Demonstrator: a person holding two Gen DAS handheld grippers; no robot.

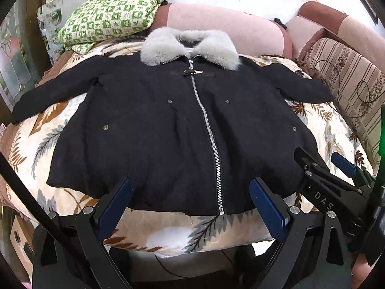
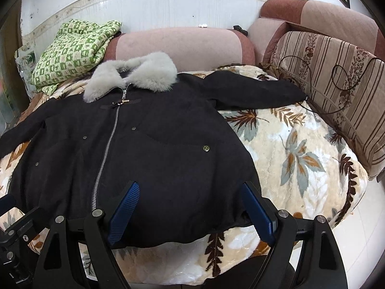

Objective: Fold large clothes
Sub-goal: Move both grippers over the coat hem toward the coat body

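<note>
A black zip-up coat with a grey fur collar lies flat, front up and zipped, on a leaf-patterned blanket. Both sleeves spread out sideways. My left gripper is open above the coat's hem, straddling the zipper's lower end, with nothing between its blue pads. My right gripper is open too, over the hem's right part of the coat; it also shows at the right edge of the left wrist view as the right gripper. The fur collar points toward the sofa back.
A folded green-checked cloth lies at the back left, beside the collar. Pink sofa cushions run along the back, and a striped cushion with a thin dark cable on it stands at the right. A white wall rises behind.
</note>
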